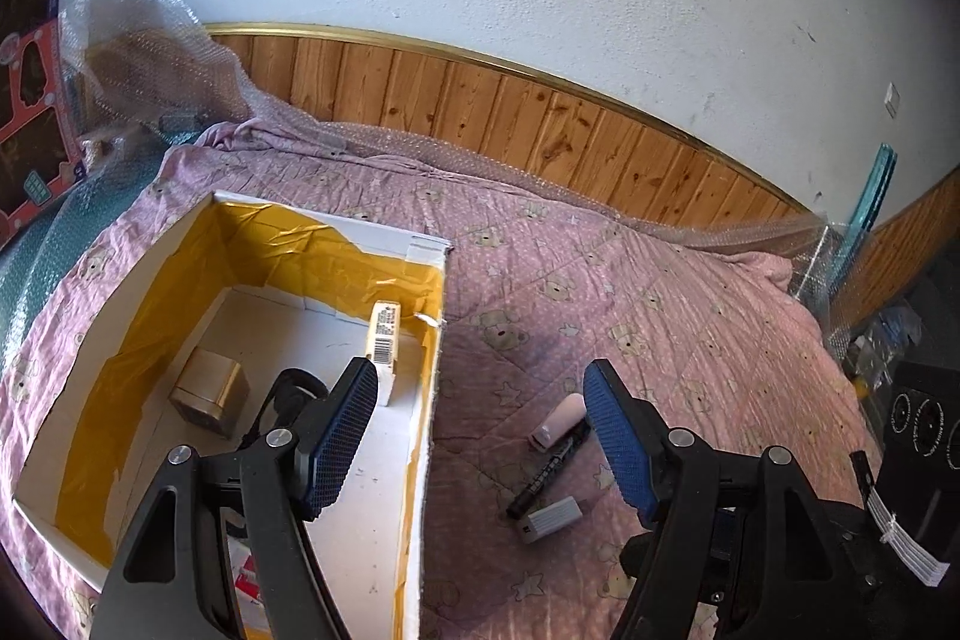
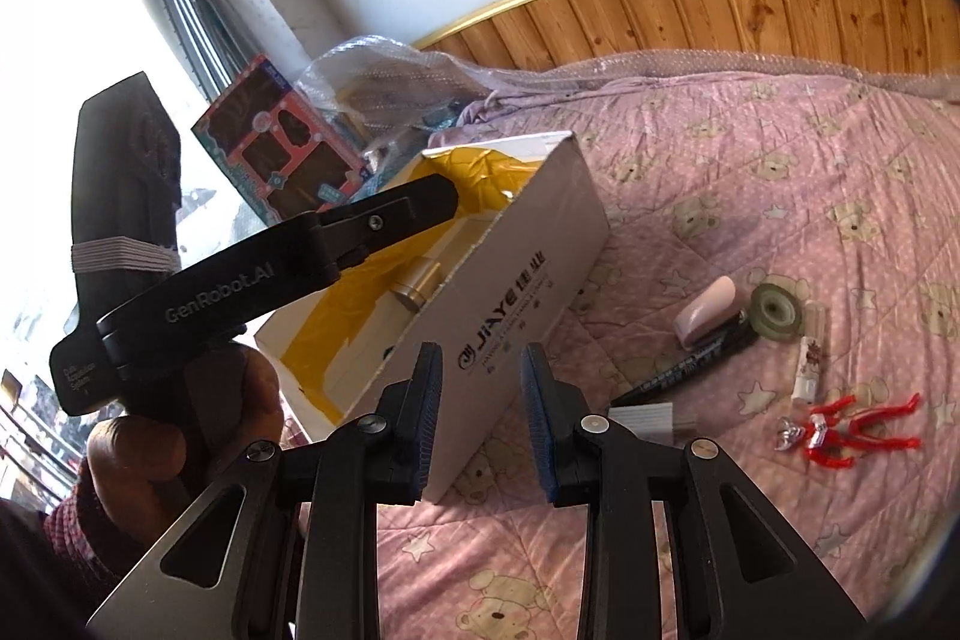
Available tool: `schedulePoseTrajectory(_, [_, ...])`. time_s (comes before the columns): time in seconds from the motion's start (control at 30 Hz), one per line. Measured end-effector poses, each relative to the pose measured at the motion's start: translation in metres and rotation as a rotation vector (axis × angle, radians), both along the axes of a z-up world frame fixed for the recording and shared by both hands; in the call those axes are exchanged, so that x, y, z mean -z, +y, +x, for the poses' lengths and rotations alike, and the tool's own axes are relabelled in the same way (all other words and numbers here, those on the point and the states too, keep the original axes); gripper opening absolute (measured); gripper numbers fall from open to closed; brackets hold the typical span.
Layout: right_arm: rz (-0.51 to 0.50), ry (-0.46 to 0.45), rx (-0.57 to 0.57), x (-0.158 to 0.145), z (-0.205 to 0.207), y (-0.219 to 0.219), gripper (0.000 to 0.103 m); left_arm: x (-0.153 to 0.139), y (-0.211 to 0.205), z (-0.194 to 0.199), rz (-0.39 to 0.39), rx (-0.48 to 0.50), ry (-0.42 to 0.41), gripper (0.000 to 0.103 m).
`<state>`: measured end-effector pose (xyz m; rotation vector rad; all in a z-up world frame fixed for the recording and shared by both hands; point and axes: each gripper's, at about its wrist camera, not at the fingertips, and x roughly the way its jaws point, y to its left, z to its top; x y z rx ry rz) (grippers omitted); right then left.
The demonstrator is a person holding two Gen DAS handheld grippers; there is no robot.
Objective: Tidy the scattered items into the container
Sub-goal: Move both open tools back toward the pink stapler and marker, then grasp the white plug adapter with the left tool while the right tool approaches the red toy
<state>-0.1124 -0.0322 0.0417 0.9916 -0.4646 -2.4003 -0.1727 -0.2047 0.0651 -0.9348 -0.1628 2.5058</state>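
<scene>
Over the pink bedspread (image 1: 660, 292), the left gripper (image 1: 480, 394) is hanging wide open and empty above the white box's (image 2: 516, 304) near wall. The right gripper (image 2: 480, 370) is waiting partly open, empty. Beyond it a marker (image 2: 690, 370), pink case (image 2: 705, 310), tape roll (image 2: 778, 311) and red figure (image 2: 840, 430) are lying beside the box.

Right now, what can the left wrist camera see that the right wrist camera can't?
Only the left wrist view looks down into the box: a yellowish barcoded carton standing against its wall and something black behind the left gripper, whose jaws are open and empty.

Only the right wrist view shows the red toy figure, a roll of clear tape, a small clear tube, the hand holding the left gripper, and the right gripper, open.

Both show the metal tin, pink case, black marker, white block and pink quilt.
</scene>
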Motion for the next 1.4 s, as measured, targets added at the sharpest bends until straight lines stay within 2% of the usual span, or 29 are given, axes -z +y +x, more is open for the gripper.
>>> schedulePoseTrajectory(0.3, [-0.052,-0.067,0.085,0.032,-0.004,0.039,0.03,0.015,0.041,0.005,-0.073,0.1,-0.004,0.072])
schedulePoseTrajectory(0.47, [-0.028,-0.115,0.165,0.047,-0.005,0.059,0.033,0.025,0.058,0.009,-0.093,0.164,-0.019,0.072])
schedulePoseTrajectory(0.77, [-0.016,-0.218,0.286,0.073,-0.011,0.091,0.033,0.054,0.081,0.007,-0.118,0.254,-0.109,0.072])
schedulePoseTrajectory(0.87, [0.05,-0.214,0.335,0.073,-0.009,0.096,0.034,0.064,0.085,0.004,-0.105,0.277,-0.161,0.072])
schedulePoseTrajectory(1.03, [0.239,-0.219,0.435,0.078,-0.008,0.104,0.04,0.087,0.094,0.002,-0.081,0.328,-0.266,0.072])
schedulePoseTrajectory(1.17, [0.269,-0.281,0.461,0.095,-0.012,0.115,0.042,0.108,0.102,0.001,-0.105,0.337,-0.322,0.072])
schedulePoseTrajectory(1.33, [0.288,-0.344,0.459,0.117,-0.026,0.116,0.044,0.129,0.102,-0.01,-0.12,0.3,-0.364,0.072])
schedulePoseTrajectory(1.4, [0.291,-0.333,0.468,0.121,-0.027,0.115,0.046,0.138,0.1,-0.016,-0.117,0.285,-0.389,0.072])
